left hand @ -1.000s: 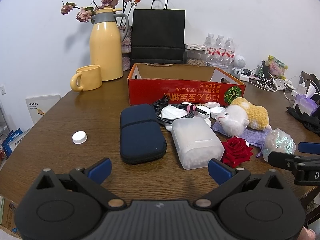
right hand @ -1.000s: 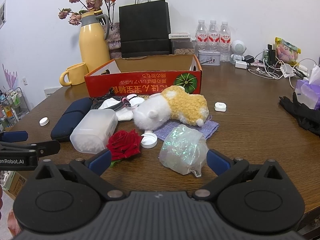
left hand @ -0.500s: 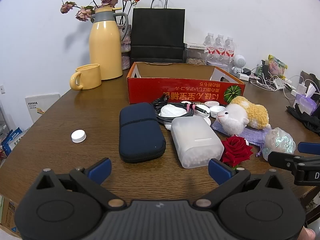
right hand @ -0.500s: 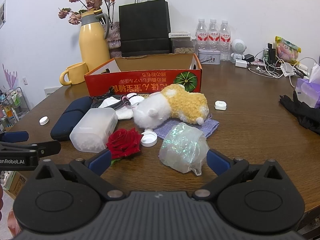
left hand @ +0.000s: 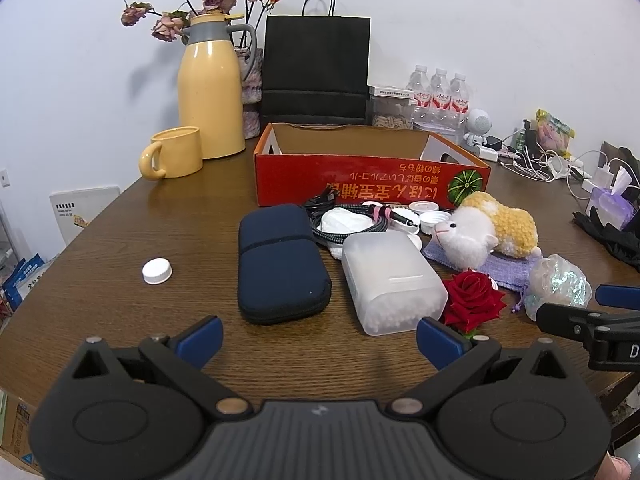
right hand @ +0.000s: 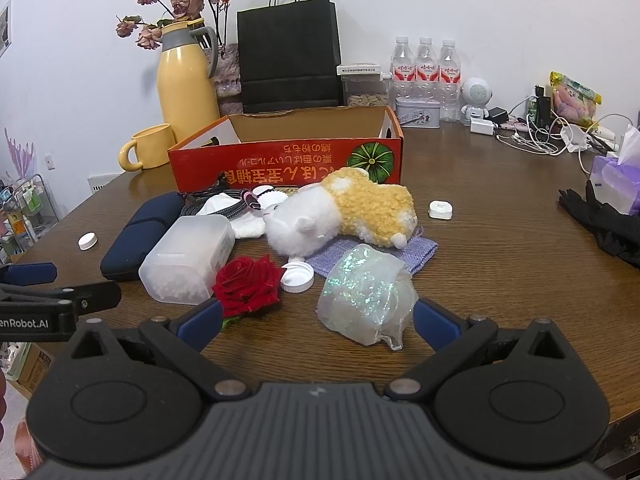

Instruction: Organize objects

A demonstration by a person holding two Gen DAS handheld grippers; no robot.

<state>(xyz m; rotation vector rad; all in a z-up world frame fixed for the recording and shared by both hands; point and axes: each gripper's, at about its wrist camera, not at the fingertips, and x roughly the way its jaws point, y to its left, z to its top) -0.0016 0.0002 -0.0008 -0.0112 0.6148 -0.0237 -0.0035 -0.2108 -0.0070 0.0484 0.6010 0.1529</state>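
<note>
- My left tongs [left hand: 319,340] hover over the near edge of the desk [left hand: 120,280], blue fingers spread wide, nothing between them.
- My right tongs [right hand: 316,320] likewise released, fingers spread; the iridescent film roll [right hand: 366,292] lies on the desk between and just ahead of the fingertips, not gripped.
- Landmark: red cardboard box [left hand: 360,172], open-topped, mid-desk. All items to be organized lie in front of it, outside it.
- Nearest to me, in front of the box: navy zip case [left hand: 280,264], frosted plastic container [left hand: 392,280] just right of the case, red rose [right hand: 246,284] touching that container's near right corner.
- A white bottle cap [right hand: 297,277] sits just beside the rose, toward the box.
- Closer to the box: plush toy [right hand: 340,212], white and yellow, lying on its side partly over a lilac knitted cloth [right hand: 348,254].
- Against the box's front wall: coiled braided cable [left hand: 352,220] over something white, with small white lids nearby.
- Left of the box, well apart: a lone white cap [left hand: 157,271].
- Right of the box: small white lid [right hand: 440,210].
- Behind the box to the left: yellow mug [left hand: 174,152], yellow thermos jug [left hand: 211,92]; directly behind it: black paper bag [left hand: 316,64].
</note>
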